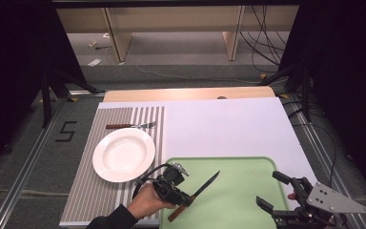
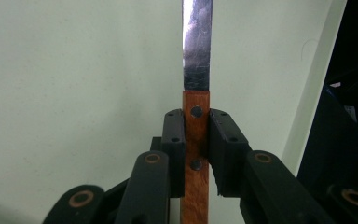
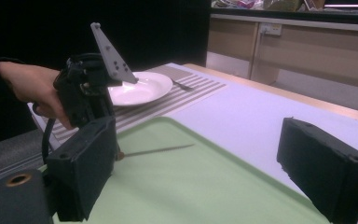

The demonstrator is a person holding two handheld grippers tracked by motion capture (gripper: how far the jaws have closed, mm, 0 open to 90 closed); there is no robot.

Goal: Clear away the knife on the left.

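A knife [image 1: 205,184] with a brown wooden handle and a steel blade is clamped by its handle in my left gripper [image 1: 188,198]. It is held low over the left part of the green tray [image 1: 238,210], blade pointing away to the right. In the left gripper view both pads press on the riveted handle [image 2: 196,140], and the blade [image 2: 197,46] runs straight ahead over the tray. My right gripper [image 1: 270,189] stands open over the tray's right side, nothing between its jaws. In the right gripper view the blade [image 3: 158,150] lies almost level just above the tray [image 3: 191,196].
A white plate [image 1: 124,153] sits on a striped placemat [image 1: 88,195] left of the tray, with a fork [image 1: 132,125] beyond it. The white table top [image 1: 224,126] stretches behind the tray. Cables and shelf legs stand on the floor past the far edge.
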